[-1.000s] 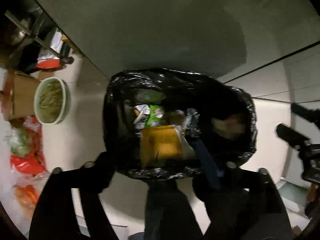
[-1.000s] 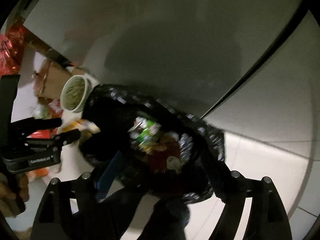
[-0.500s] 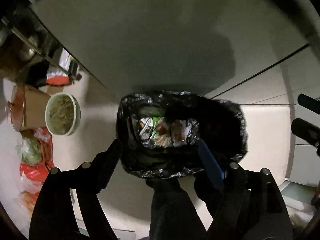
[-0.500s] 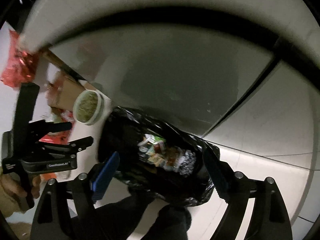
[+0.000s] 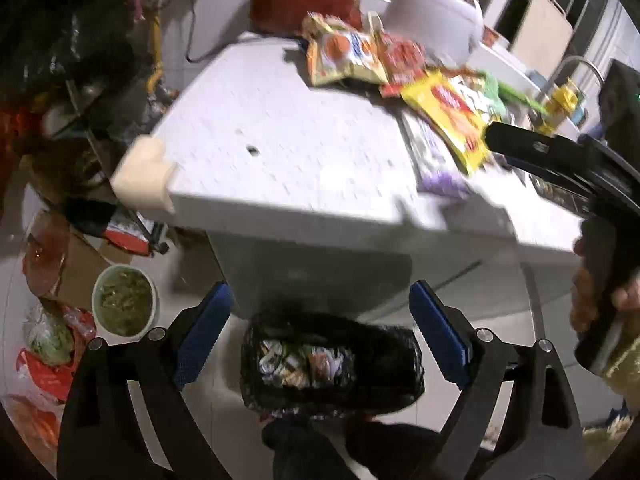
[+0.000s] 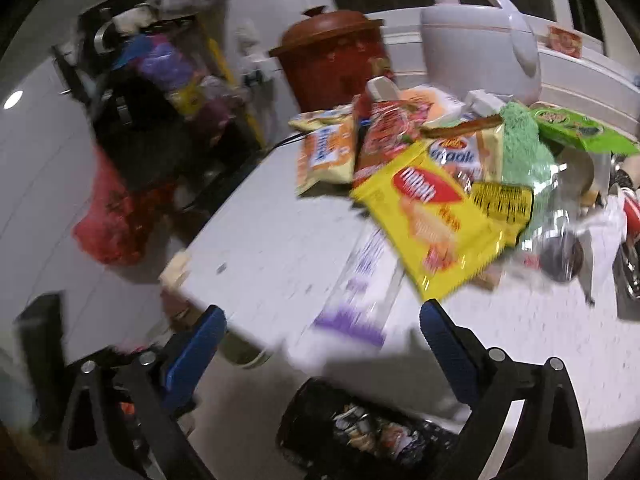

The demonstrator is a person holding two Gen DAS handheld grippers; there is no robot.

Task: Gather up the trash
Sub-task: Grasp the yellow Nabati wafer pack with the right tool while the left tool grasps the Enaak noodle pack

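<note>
Where both tools spread wider, empty, yellow wrapper [image 6: 432,216] lies lengthwise toward counter edge [image 6: 280,264]

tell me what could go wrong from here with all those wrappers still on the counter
The yellow snack packet hangs over the counter edge; a careless grab could knock it to the floor, missing the black trash bag. The wrappers overlap, so the opening, empty right gripper or left gripper may pinch several and drop some.

Dim, motion-blurred fisheye views with dark, curved edges.
</note>
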